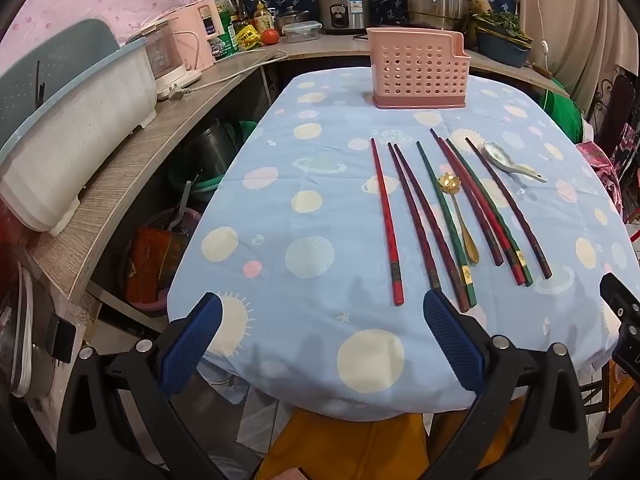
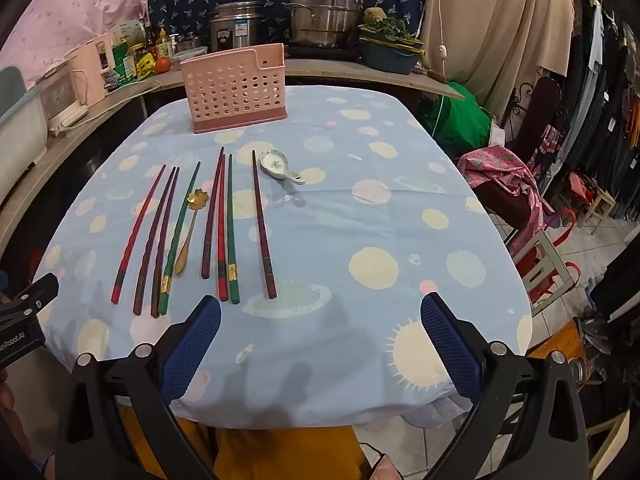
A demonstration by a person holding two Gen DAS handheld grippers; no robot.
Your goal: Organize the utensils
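white lettering runs along the black body of the left gripper [image 2: 24,320] at the left edge of the right wrist view; it is cut off and reads roughly "enrobot.ai". labels on the bottles [image 1: 262,16] and the rice cooker [image 1: 346,6] are too small to read.

A wooden counter [image 1: 132,176] curves behind the desk [image 1: 312,216], bearing steel pots [image 2: 324,12]; beige curtain [image 2: 500,40], tiled floor [image 2: 580,248] at right.
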